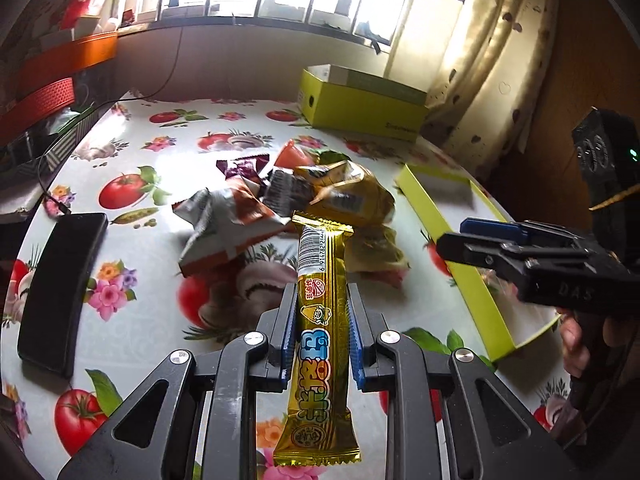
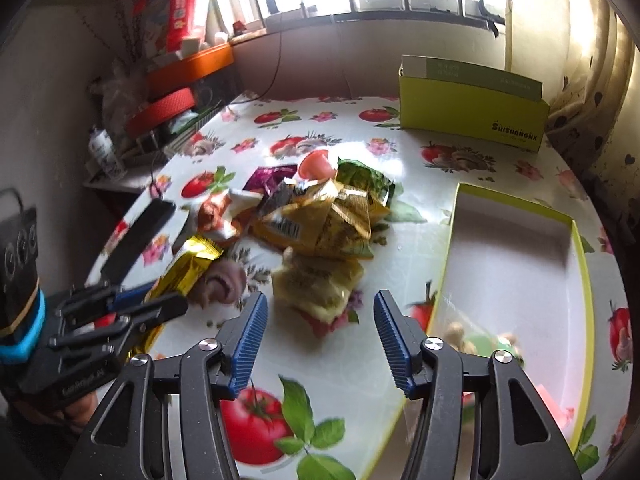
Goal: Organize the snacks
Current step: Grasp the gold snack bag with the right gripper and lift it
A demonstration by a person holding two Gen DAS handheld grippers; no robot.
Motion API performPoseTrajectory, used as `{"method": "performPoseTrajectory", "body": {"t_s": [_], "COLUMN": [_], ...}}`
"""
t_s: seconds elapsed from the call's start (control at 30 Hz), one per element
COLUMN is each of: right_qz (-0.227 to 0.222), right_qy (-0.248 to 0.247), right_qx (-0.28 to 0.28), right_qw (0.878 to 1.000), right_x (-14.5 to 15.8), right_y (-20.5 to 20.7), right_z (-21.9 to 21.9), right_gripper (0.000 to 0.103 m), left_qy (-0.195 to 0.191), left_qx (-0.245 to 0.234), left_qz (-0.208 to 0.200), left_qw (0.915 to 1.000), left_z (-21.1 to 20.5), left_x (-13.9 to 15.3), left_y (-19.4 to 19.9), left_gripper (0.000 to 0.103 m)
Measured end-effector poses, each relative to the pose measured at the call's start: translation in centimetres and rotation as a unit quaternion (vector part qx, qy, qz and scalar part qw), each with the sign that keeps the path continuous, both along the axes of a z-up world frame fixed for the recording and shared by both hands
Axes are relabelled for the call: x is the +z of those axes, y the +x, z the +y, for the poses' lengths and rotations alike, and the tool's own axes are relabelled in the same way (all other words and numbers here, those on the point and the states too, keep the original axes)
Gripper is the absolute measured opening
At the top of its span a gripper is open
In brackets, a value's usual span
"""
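Observation:
My left gripper (image 1: pixel 322 316) is shut on a long gold snack bar (image 1: pixel 320 332), held lengthwise above the flowered tablecloth; the right wrist view shows the same gold snack bar (image 2: pixel 188 268) in the left gripper (image 2: pixel 160 300) at far left. A pile of snack packets (image 1: pixel 304 196) lies mid-table, with a yellow packet (image 2: pixel 320 280) nearest my right gripper (image 2: pixel 320 320). That gripper stands open above the table with nothing between its blue pads. The right gripper (image 1: pixel 460 236) also shows at the right of the left wrist view, beside the shallow green box lid (image 1: pixel 472 276).
A black phone (image 1: pixel 60 292) lies at the table's left. A tall green box (image 2: pixel 472 108) stands at the back by the curtain. The green lid (image 2: pixel 580 264) holds a clear bag of snacks near its front. Orange and red boxes are stacked at the far left.

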State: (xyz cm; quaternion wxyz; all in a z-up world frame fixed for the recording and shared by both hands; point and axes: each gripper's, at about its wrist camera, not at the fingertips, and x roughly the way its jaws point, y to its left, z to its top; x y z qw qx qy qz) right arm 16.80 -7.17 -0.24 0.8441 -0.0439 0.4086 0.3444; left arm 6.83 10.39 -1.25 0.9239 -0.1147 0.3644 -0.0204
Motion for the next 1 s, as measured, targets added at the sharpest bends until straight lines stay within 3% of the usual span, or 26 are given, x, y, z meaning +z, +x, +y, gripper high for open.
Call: {"method": "performPoseTrajectory", "body": {"t_s": [0.23,0.47,0.73,0.93,1.0], "right_qz": [0.038,0.105,0.162,0.177,0.175], "right_qy": [0.035,0.053,0.033,0.015,0.017], "right_qx": [-0.042,-0.063,-0.062,-0.052,-0.049], "right_qw": [0.998,0.991,0.984,0.983,0.983], "right_x": [0.5,-0.9,-3.4,-4.3,-4.2], "right_y": [4.3,8.6,11.7,12.1,11.9], "right_z": [0.9,2.5,4.5,5.3,5.2], "right_gripper": [0.059,0.059,0.059,0.059,0.053], "left_qy": [-0.002,-0.008,-0.015,-0.02,-0.022], "left_qx": [0.016,0.021,0.018,0.014,0.013], "left_qz": [-0.01,-0.02,-0.023,-0.02,-0.02], "left_qw": [0.9998,0.9995,0.9995,0.9995,0.9995], "left_z": [1.2,1.9,2.5,2.6,2.7], "left_x": [0.4,0.8,0.7,0.4,0.3], "left_y": [0.5,0.4,0.8,1.0,1.1], "left_gripper": [0.023,0.023,0.023,0.023,0.023]}}
